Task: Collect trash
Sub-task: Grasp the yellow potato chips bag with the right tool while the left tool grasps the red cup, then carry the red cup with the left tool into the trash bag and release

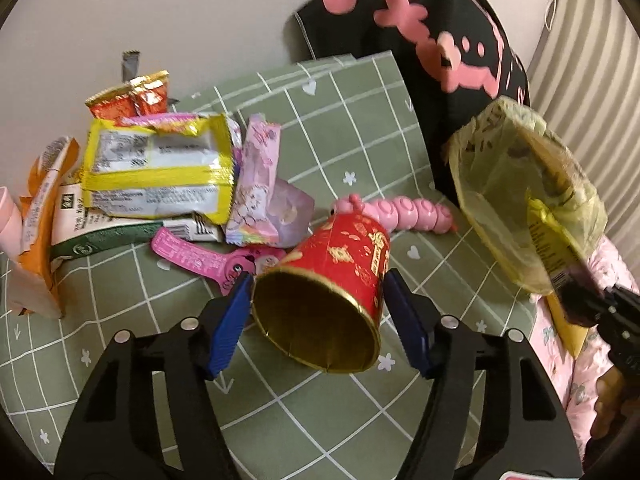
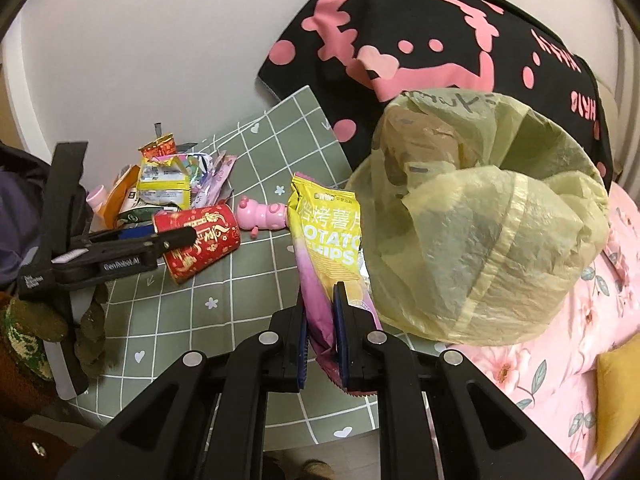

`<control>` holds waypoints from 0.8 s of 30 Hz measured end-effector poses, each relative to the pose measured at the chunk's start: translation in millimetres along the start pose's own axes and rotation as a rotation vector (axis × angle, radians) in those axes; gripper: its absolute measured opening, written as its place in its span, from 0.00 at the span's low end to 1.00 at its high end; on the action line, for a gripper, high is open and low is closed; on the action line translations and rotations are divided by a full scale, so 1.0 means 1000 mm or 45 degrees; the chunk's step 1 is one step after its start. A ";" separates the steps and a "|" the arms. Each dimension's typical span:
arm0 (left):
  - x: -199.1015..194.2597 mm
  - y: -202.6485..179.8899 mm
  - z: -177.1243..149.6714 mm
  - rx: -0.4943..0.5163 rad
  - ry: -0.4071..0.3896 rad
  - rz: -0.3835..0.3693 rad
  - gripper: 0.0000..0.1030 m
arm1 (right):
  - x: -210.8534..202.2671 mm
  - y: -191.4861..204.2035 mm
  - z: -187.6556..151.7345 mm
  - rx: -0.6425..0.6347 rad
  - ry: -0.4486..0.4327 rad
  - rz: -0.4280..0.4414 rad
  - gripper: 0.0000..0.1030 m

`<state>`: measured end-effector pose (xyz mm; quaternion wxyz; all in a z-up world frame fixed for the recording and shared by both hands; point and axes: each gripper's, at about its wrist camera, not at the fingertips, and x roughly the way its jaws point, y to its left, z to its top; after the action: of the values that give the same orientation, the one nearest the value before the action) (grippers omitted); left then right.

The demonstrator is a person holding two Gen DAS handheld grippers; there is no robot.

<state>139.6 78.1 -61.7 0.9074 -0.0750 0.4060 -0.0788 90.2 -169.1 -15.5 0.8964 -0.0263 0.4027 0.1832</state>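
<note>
A red paper cup with gold print lies on its side on the green checked mat, its gold-lined mouth toward me. My left gripper straddles it, and both blue pads touch its sides. The right wrist view shows the same cup under the left gripper's black fingers. Raised above the mat, my right gripper is shut on the lower end of a yellow and pink potato chips bag. A bulging yellow-green trash bag hangs against the chips bag; I cannot tell if its edge is pinched too.
A heap of snack wrappers lies at the mat's far left. A pink clip and a pink caterpillar toy lie just beyond the cup. A black pillow with pink print stands behind. Pink floral bedding is on the right.
</note>
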 end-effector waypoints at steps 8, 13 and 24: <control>-0.034 0.010 0.025 -0.036 -0.129 0.019 0.59 | 0.016 0.013 0.014 -0.012 0.018 0.048 0.12; -0.045 0.018 0.049 -0.043 -0.188 0.043 0.59 | 0.019 0.026 0.035 -0.029 -0.002 0.077 0.12; -0.049 0.022 0.118 -0.014 -0.301 0.018 0.59 | 0.022 0.033 0.105 -0.033 -0.040 0.042 0.12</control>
<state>197.4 118.2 46.9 0.9491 -0.0860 0.2970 -0.0608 166.9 -111.5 42.8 0.8990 -0.0282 0.3867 0.2036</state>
